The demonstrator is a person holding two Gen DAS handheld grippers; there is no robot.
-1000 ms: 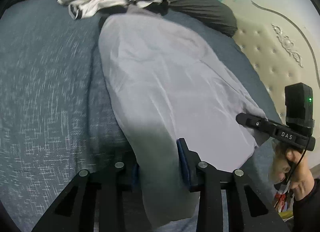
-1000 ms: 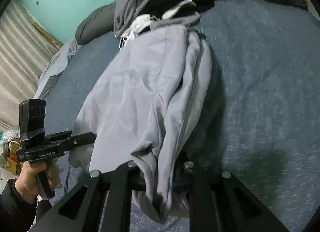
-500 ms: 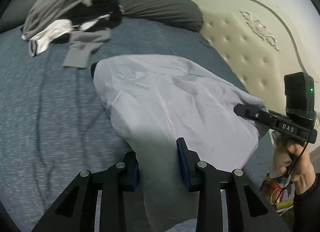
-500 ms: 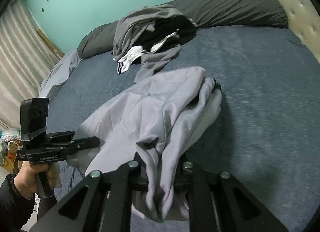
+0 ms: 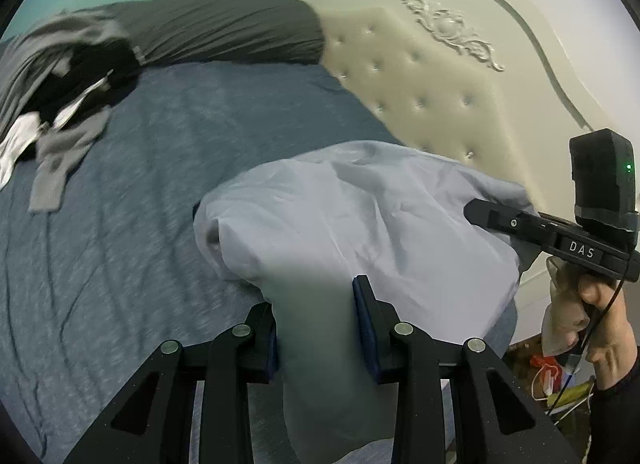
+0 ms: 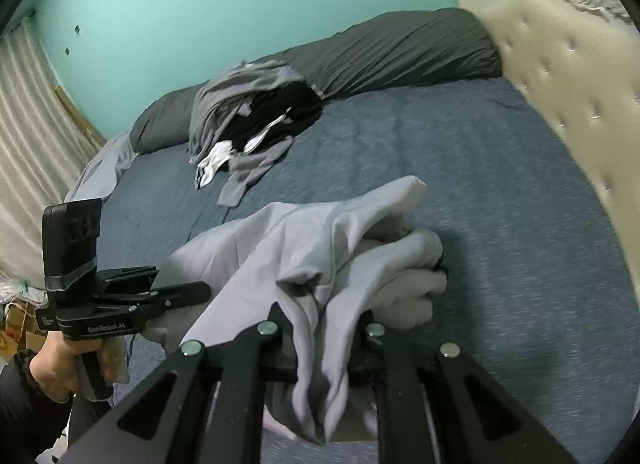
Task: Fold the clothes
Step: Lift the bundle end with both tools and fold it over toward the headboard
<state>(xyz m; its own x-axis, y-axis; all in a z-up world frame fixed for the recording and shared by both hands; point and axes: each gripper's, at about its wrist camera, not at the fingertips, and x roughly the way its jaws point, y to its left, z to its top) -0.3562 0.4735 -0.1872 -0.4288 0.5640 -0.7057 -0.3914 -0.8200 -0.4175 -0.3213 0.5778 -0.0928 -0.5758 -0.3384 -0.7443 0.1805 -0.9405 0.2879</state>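
A pale lilac-grey garment lies bunched near the front edge of the blue bed. My left gripper is shut on its near hem, cloth filling the gap between the blue pads. My right gripper is shut on another stretch of the same garment, folds draping over its fingers. Each gripper appears in the other's view: the right one at the garment's right side, the left one at its left. The garment's far end curls up off the bed.
A heap of grey, black and white clothes sits at the back of the bed against dark grey pillows. A cream tufted headboard runs along the right. A person's hands hold both handles. Clutter lies on the floor beyond the bed's corners.
Both grippers have pulled the garment toward me, away from the clothes heap. It went from lying stretched out long to bunched up short, and the views tilted upward.
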